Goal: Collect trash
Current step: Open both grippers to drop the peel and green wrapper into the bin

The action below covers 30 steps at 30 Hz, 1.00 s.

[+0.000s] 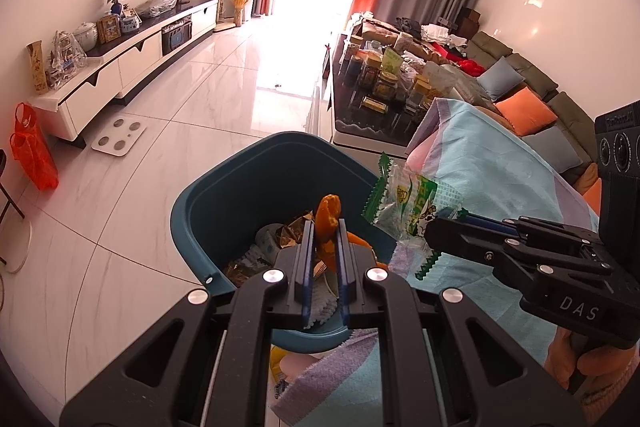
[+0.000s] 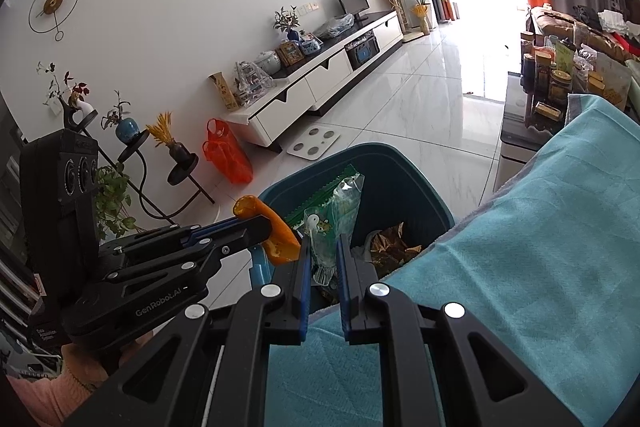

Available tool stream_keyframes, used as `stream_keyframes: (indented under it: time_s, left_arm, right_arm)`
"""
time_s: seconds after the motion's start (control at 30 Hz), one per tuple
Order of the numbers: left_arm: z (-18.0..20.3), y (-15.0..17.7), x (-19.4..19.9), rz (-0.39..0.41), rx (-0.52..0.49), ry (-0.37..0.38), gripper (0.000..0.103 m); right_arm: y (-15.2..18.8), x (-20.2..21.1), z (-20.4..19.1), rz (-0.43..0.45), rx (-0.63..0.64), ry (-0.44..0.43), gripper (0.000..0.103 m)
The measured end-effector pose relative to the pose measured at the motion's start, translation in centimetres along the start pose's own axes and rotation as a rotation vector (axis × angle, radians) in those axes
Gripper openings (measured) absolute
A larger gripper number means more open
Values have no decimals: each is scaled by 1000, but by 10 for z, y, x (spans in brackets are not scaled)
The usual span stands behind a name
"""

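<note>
2 pieces of trash are in hand over the bin point(image 1: 200, 203), 1 per gripper. Left gripper point(image 1: 324, 233): jaws closed on an orange peel point(image 1: 328, 223), which stands up between the blue pads and pokes out above the tips; seen from the right wrist, the peel point(image 2: 276, 231) hangs at the bin's near-left rim, partly outside the rim line. Right gripper point(image 2: 323, 251): jaws closed on a green-and-clear wrapper point(image 2: 340, 203), pinched at its lower end, the rest sticking up loosely over the bin mouth. From the left wrist the wrapper point(image 1: 404, 203) sits at the bin's right edge, close to the blue towel point(image 1: 500, 179) that covers the surface beside the bin. Bin already holds crumpled gold foil point(image 2: 392, 239) and some pale scraps, so earlier items appear to be in. Step in hand, by my reading: carry done, drop pending for both pieces. Next move calls for each jaw pair to be fully over the opening before letting go: the left wants a shift inward from the rim, the right wants the wrapper clear of the towel. Wrapper is light and floppy; likely to drift or cling to a pad on release. Peel is heavier and should fall straight.
</note>
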<state>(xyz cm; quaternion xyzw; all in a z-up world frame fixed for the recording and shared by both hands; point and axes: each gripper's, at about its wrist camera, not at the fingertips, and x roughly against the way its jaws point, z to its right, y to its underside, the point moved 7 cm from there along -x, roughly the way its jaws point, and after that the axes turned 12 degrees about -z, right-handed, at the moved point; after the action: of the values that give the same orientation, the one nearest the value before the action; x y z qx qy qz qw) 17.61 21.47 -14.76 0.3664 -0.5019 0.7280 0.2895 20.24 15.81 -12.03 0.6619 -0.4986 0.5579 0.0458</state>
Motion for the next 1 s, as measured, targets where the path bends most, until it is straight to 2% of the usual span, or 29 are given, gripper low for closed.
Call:
stream_keyframes:
  time_s: [0.77,0.83,0.87,1.0]
  left_arm:
    - [-8,-2,-34,-45,11,-45,12]
    - [-7,-3,-39,-51,6,-42,15]
    - [-8,-3,-42,-54,9,-45,21]
    - [-14,-4,-57,-82,23,-53,25]
  right_arm:
    - [-13,-30,9,-77,-41,24,13]
    - [-14,-35,12,-90,-58,25,18]
    - [-15,-36,13,-96,-70,18,18]
    - [-15,-38,23,-99,-121,-1,20]
